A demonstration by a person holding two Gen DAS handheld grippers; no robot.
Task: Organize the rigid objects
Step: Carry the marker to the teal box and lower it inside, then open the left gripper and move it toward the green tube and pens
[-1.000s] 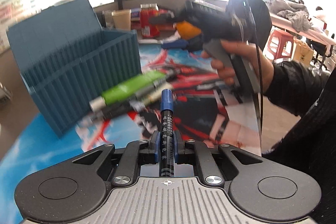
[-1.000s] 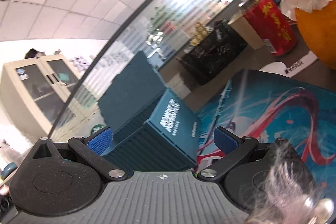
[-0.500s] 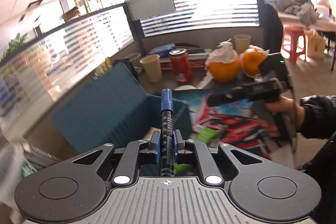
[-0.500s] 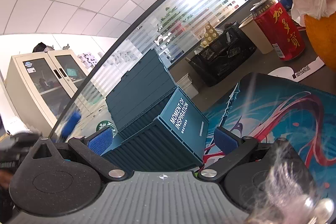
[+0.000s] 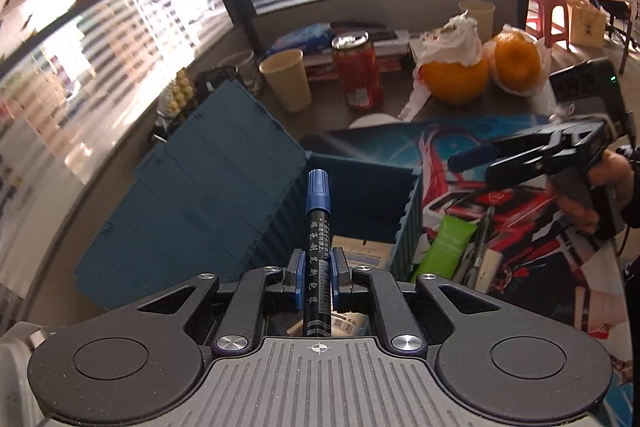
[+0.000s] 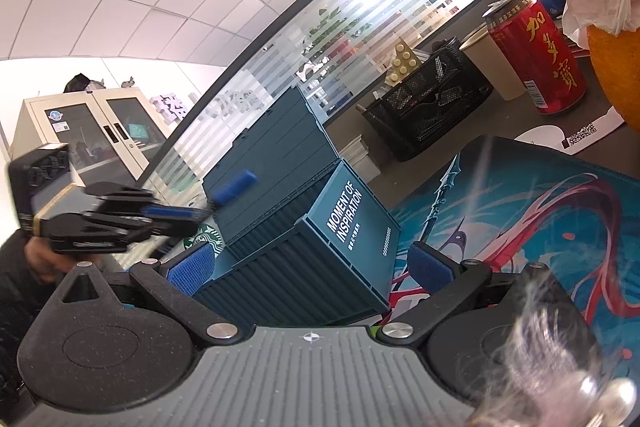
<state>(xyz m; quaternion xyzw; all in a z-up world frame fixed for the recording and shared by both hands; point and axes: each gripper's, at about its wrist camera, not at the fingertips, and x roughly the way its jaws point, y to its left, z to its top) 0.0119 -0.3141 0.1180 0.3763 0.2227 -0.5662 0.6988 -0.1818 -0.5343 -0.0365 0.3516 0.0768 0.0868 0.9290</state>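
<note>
My left gripper [image 5: 317, 277] is shut on a black marker with a blue cap [image 5: 317, 227], which points forward over the open teal storage box [image 5: 408, 223]. The box's lid [image 5: 208, 203] leans back to the left; a cardboard item [image 5: 360, 253] lies inside. In the right wrist view the left gripper [image 6: 176, 213] hovers blurred above the box [image 6: 304, 267] with the marker [image 6: 234, 187]. My right gripper [image 6: 310, 267] is open with nothing between its fingers, level beside the box. A green tube [image 5: 446, 245] and pens [image 5: 480, 239] lie on the mat right of the box.
A printed desk mat [image 5: 520, 267] covers the table. Behind stand a red can [image 5: 357, 69], a paper cup [image 5: 286, 79], two oranges [image 5: 456, 79], and a black mesh organizer [image 6: 424, 107]. A person's hand [image 5: 608, 175] holds the right gripper [image 5: 476, 167].
The left gripper has risen and swung leftward with the marker, from over the pens on the mat to above the open box. The right gripper has stayed still.
</note>
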